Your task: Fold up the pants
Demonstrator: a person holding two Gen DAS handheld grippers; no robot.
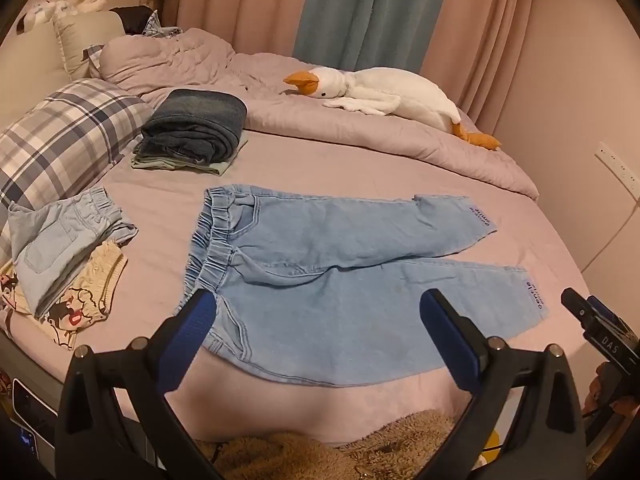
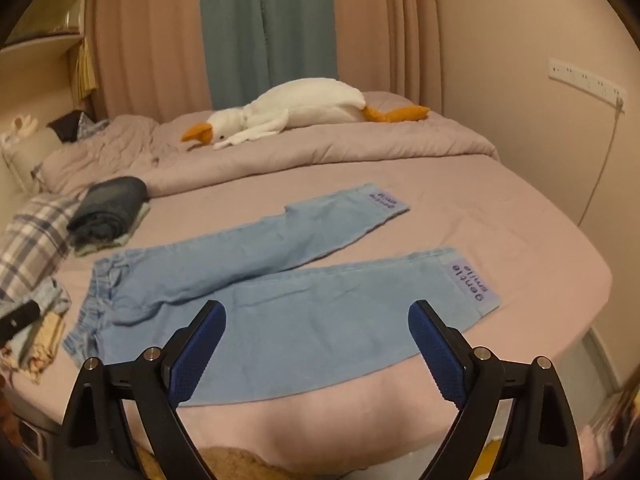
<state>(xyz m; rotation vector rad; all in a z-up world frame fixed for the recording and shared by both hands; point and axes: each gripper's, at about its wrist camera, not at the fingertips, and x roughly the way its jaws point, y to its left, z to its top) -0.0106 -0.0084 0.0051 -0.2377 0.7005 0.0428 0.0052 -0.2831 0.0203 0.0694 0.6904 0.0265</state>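
Light blue denim pants [image 1: 340, 276] lie flat and spread on the pink bed, elastic waistband to the left, both legs running right with printed cuffs. They also show in the right wrist view [image 2: 288, 300]. My left gripper [image 1: 316, 300] is open and empty, hovering over the near leg close to the waistband. My right gripper [image 2: 318, 312] is open and empty, hovering over the near leg's middle. The right gripper's tip shows at the right edge of the left wrist view [image 1: 600, 324].
A folded stack of dark jeans [image 1: 196, 128] sits behind the waistband. Loose light denim and printed clothes [image 1: 64, 256] lie at left beside a plaid pillow [image 1: 60, 136]. A white goose plush [image 1: 384, 92] lies on the bunched duvet [image 2: 320, 144] at the back. A wall stands at right.
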